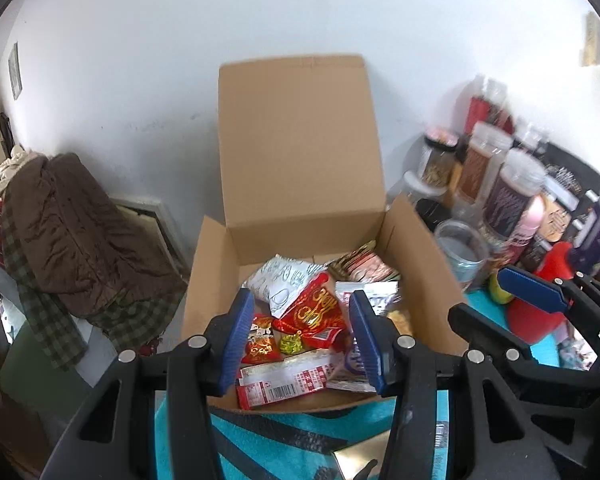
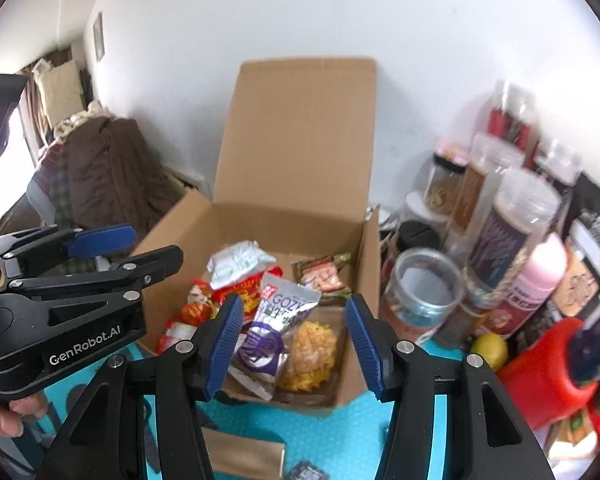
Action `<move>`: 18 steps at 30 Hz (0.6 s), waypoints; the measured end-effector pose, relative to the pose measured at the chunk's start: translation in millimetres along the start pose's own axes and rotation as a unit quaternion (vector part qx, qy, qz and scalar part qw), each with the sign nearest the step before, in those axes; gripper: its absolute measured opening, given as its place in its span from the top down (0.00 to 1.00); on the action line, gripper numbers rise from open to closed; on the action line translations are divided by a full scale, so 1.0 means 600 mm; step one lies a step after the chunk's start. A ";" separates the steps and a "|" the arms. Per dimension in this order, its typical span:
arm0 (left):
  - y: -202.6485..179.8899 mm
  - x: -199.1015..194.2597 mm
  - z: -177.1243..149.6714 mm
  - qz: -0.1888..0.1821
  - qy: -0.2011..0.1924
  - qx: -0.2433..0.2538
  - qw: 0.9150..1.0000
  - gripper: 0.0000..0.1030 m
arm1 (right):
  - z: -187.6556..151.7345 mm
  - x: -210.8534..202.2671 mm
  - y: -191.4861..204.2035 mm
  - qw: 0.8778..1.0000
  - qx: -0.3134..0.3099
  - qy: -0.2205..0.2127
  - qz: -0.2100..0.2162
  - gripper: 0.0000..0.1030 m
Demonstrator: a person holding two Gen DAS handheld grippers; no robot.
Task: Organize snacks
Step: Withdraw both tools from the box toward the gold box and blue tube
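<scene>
Both claws hang above the open brown cardboard box (image 1: 300, 184), its tall rear flap upright beyond them. Between the left claw's (image 1: 300, 334) parted blue pads is only air; beneath it in the box lie a red foil snack packet with gold lettering (image 1: 314, 314) and, nearer its base, a flat red-and-white barcoded packet (image 1: 284, 386). Likewise the right claw (image 2: 296, 344) grips nothing, jaws apart, and below it sit a silver-and-purple snack bag (image 2: 274, 334) and a clear bag of yellow crisps (image 2: 312, 350) (both inside the box). Right of this claw stand clear plastic jars (image 2: 516, 224), somewhat blurred. Under both claws' bases spreads a turquoise patterned mat (image 2: 340, 436).
</scene>
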State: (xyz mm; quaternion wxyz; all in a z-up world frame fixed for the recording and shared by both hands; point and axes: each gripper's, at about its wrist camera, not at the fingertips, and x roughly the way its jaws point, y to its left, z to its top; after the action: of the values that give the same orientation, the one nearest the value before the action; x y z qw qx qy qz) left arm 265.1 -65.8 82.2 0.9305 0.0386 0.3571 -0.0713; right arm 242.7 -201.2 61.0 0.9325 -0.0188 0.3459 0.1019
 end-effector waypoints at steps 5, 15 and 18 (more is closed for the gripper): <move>-0.010 -0.064 -0.002 -0.006 -0.027 0.005 1.000 0.53 | 0.003 -0.078 0.009 0.999 -0.012 -0.035 -0.012 0.46; -0.047 -0.191 -0.036 -0.023 -0.080 0.027 0.996 0.52 | -0.027 -0.208 0.022 0.996 -0.017 -0.084 -0.015 0.46; -0.058 -0.225 -0.051 -0.033 -0.095 0.033 0.994 0.52 | -0.044 -0.245 0.027 0.995 -0.020 -0.098 -0.017 0.46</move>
State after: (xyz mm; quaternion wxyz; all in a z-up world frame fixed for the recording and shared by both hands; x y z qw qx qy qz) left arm 140.1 -82.2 149.1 0.9557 0.0507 0.2655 -0.1166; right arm 113.9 -214.0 137.0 0.9630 -0.0331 0.2504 0.0941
